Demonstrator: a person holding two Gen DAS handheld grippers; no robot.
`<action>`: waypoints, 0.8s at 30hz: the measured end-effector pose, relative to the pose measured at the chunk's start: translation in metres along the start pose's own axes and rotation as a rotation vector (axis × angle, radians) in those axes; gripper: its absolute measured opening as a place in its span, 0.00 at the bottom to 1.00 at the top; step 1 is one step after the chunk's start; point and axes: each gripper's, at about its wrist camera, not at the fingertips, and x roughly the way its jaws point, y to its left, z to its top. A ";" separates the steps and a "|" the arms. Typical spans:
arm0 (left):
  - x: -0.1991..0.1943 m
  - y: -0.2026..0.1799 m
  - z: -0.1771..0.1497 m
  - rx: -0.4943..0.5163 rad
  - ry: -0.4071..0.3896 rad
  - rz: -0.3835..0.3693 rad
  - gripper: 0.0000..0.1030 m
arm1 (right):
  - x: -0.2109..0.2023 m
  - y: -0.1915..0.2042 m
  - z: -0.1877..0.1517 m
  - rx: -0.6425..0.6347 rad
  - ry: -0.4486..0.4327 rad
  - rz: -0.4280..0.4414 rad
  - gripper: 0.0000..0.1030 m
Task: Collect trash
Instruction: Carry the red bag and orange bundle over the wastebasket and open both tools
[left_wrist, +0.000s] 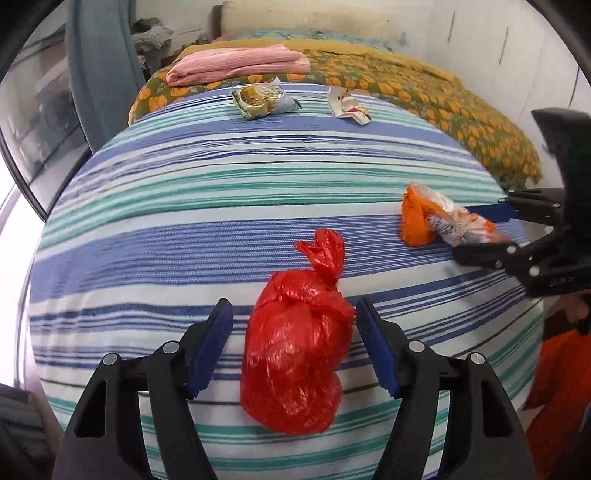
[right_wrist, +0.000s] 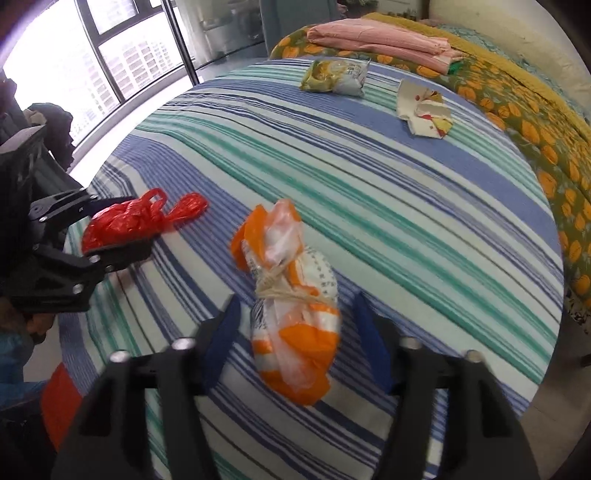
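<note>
A tied red plastic bag lies on the striped bed cover between the open fingers of my left gripper; the right pad is close to it. It also shows in the right wrist view. A tied orange-and-white plastic bag lies between the open fingers of my right gripper, touching neither pad. It also shows in the left wrist view, with the right gripper around it. A yellow snack packet and a crumpled white wrapper lie at the far end.
The blue, green and white striped cover spans the bed. Beyond it lies an orange-flowered quilt with folded pink cloth on it. A window is to the left, a wall to the right.
</note>
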 end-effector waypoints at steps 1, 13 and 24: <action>0.001 0.000 0.001 0.007 0.002 0.009 0.56 | -0.003 -0.002 -0.002 0.018 -0.017 -0.002 0.43; -0.022 -0.064 0.020 0.021 -0.051 -0.132 0.41 | -0.086 -0.072 -0.078 0.312 -0.203 0.010 0.42; -0.014 -0.249 0.054 0.188 -0.047 -0.404 0.41 | -0.143 -0.183 -0.199 0.612 -0.254 -0.272 0.42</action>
